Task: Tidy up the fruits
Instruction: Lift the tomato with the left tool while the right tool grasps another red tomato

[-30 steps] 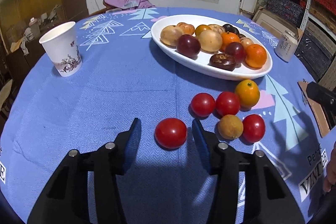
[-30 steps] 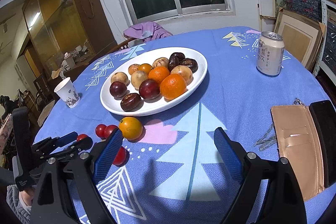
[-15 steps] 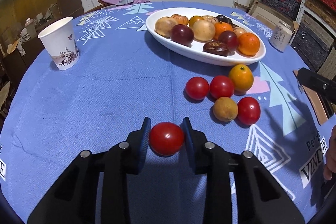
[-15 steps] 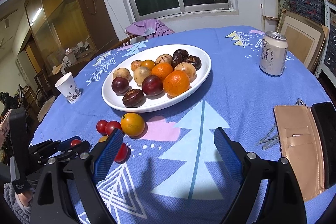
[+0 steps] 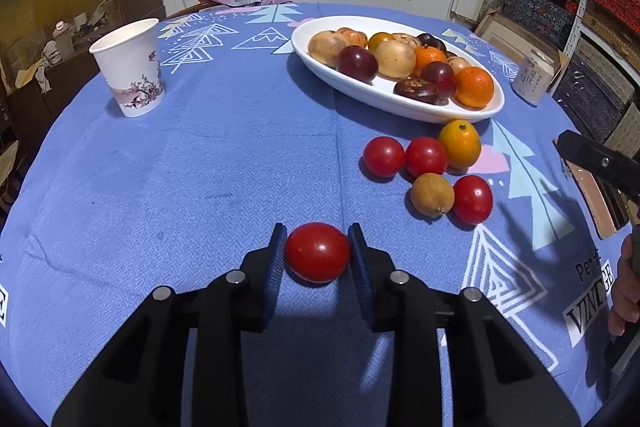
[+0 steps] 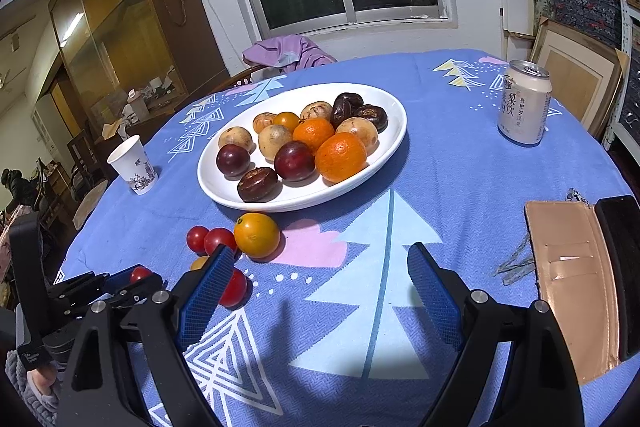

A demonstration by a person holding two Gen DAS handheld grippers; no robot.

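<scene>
My left gripper [image 5: 317, 253] is shut on a red tomato [image 5: 317, 251] that sits low over the blue tablecloth [image 5: 224, 163]. To its right lies a loose cluster: two red tomatoes [image 5: 383, 156], an orange fruit [image 5: 459, 143], a tan fruit [image 5: 432, 195] and another red tomato [image 5: 472, 199]. Behind them a white oval plate [image 5: 400, 103] holds several plums, oranges and tan fruits. In the right wrist view my right gripper [image 6: 316, 281] stands open over bare cloth in front of the plate [image 6: 384, 155]. The left gripper [image 6: 132, 281] with its tomato [image 6: 140, 273] shows at the lower left there.
A paper cup [image 5: 130, 67] stands at the left. A drink can [image 6: 524, 103] stands at the far right. A tan wallet [image 6: 572, 275] and a dark phone [image 6: 622, 267] lie near the right edge. A chair with purple cloth [image 6: 288, 53] is behind the table.
The left jaws closed from wide apart onto the red tomato. The left gripper drew back slightly toward the table's near edge. The right gripper stayed still and open.
</scene>
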